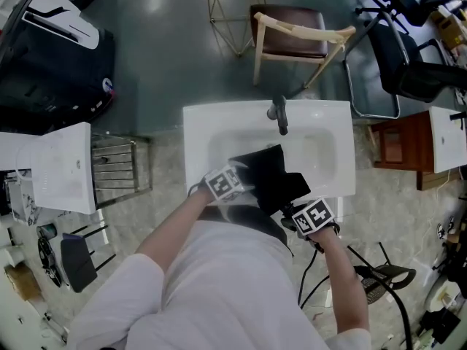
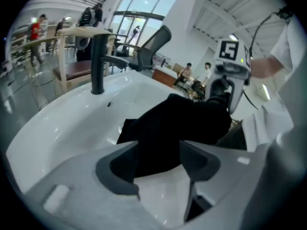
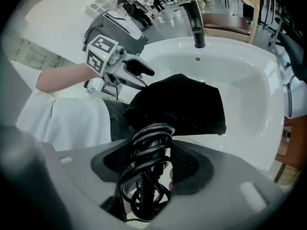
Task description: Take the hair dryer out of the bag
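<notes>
Evidently the right gripper (image 3: pixel 156 163) clamps the hair dryer's springy coiled cord (image 3: pixel 146 150) at 5 o'clock of the limp black bag (image 3: pixel 184 104), pinched at 9 o'clock by the left gripper (image 2: pixel 158 161) over the sink rim (image 1: pixel 195 144); the hidden rigid body likely needs a handle grip.

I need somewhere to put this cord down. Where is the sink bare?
Bare: the sink's bowl right of the black bag, and the flat ledge either side of the faucet. Crowded: the near side, where the bag, the left gripper and the right gripper, shut on the coiled cord, meet.
</notes>
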The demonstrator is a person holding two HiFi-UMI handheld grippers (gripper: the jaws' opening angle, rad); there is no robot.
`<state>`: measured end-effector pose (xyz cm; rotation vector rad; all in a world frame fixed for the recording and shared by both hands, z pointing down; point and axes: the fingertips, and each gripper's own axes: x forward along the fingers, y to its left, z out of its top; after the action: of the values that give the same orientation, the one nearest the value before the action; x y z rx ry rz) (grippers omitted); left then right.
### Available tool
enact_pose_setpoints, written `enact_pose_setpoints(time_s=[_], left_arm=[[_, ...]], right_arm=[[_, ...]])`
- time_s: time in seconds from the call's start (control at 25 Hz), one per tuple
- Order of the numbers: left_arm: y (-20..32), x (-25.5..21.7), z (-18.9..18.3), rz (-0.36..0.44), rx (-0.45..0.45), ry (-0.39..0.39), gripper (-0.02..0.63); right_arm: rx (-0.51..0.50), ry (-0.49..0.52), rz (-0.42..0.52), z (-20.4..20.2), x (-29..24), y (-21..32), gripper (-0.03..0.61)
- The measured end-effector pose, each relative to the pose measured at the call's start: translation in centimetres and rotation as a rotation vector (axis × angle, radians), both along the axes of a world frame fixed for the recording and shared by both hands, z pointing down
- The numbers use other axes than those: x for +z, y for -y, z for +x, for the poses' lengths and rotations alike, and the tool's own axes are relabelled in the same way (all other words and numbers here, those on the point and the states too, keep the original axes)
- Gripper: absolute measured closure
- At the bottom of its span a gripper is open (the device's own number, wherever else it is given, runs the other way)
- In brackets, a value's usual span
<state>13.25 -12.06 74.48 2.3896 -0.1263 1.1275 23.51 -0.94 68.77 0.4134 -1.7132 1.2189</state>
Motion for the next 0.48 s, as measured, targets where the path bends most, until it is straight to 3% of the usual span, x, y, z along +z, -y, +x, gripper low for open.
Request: enact_pose_setpoints(time_s=[0.12,0.2,0.36,0.48], left_arm=[[-1.5,2.2,0.5,0.013,0.159,0.072,0.389],[-1.4,3.1,1.3,0.037,0.195,0.090,0.407],[-0.4,5.2,2.0,0.064,0.138,0.139,0.512],[0.5,6.7,2.2,0.035,0.038,0.140,0.512]], right_arm=[[0.004,0.016,-0.012,0.4,-0.5,-0.2,0.324],[0.015,0.025,-0.016,0.5,-0.7,-0.2,0.324],[0.032,0.035,-0.019,0.9,-1.2,0.2,0.324],[0.053,0.053,-0.034,1.3,-1.8,-0.4,0.324]])
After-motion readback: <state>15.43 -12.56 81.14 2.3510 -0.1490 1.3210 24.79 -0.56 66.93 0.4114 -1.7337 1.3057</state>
